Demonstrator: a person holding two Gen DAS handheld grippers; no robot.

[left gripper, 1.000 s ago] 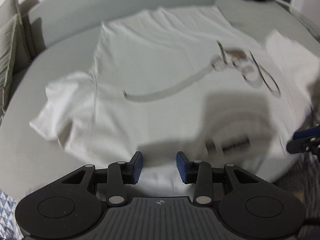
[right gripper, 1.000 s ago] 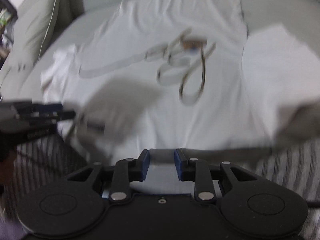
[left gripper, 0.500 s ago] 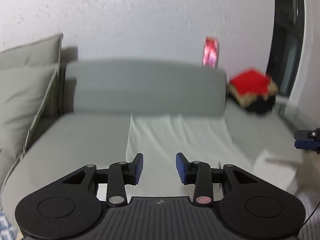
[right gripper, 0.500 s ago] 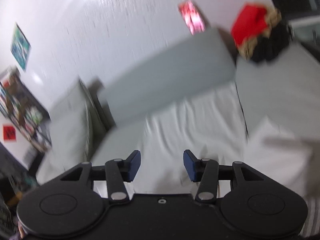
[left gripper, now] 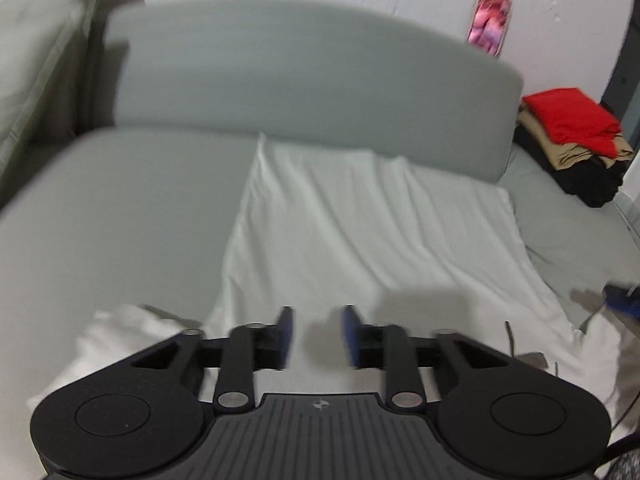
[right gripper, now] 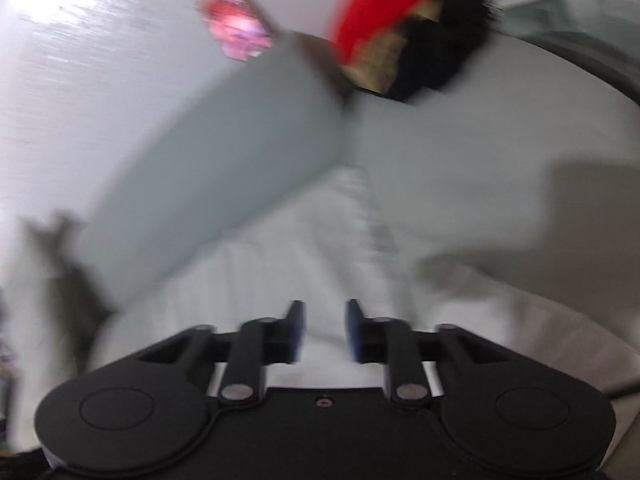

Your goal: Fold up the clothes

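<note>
A white T-shirt [left gripper: 360, 224] lies spread on the grey sofa seat [left gripper: 120, 216], its hem toward the backrest and a sleeve [left gripper: 120, 332] at the near left. My left gripper [left gripper: 316, 334] hovers over the shirt's near part, open, with nothing between its blue pads. In the tilted, blurred right wrist view the same shirt [right gripper: 280, 276] fills the lower middle. My right gripper [right gripper: 324, 330] is open above it and holds nothing. A blue bit of the right gripper [left gripper: 620, 298] shows at the right edge of the left wrist view.
A stack of folded clothes [left gripper: 572, 136], red on tan on black, sits at the sofa's far right; it appears again as the stack [right gripper: 400, 24]. The grey backrest [left gripper: 304, 76] runs behind the shirt. A light cushion [left gripper: 40, 60] stands far left. A pink picture [left gripper: 490, 20] hangs on the wall.
Both grippers swung up from looking down on the shirt's printed front to facing the backrest, then dipped a little lower. The right view has rolled sideways. Both stayed open.
</note>
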